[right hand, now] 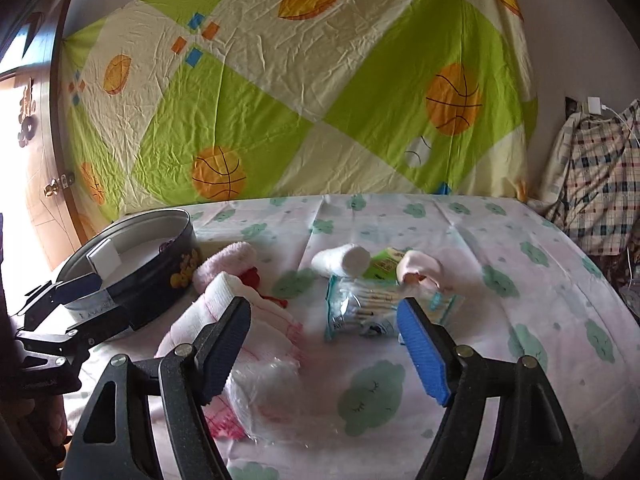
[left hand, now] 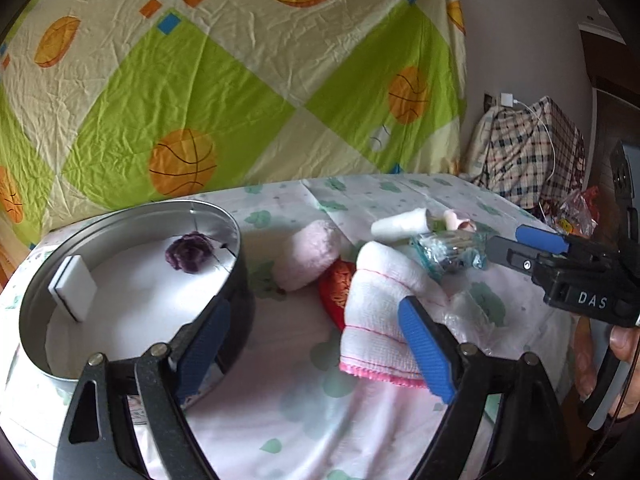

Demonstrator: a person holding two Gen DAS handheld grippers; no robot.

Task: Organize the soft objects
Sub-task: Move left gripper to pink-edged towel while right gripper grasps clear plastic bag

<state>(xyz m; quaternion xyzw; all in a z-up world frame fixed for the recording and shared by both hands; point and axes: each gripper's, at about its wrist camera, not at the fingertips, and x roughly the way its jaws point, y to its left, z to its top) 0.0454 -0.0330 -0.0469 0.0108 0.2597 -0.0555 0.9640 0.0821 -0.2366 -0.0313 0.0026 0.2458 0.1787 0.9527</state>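
Ribbed blue pads, left gripper [left hand: 316,340] agape; right gripper [right hand: 320,344] agape; fluffy towel [left hand: 380,312], round tin [left hand: 132,280].

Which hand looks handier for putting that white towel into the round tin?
Probably left. The open left gripper sits between tin and towel, one finger already against it; the right gripper faces the swab packet.

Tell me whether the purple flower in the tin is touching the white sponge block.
Apart. The left wrist view shows bare white liner between the purple flower and the white sponge block inside the round tin.
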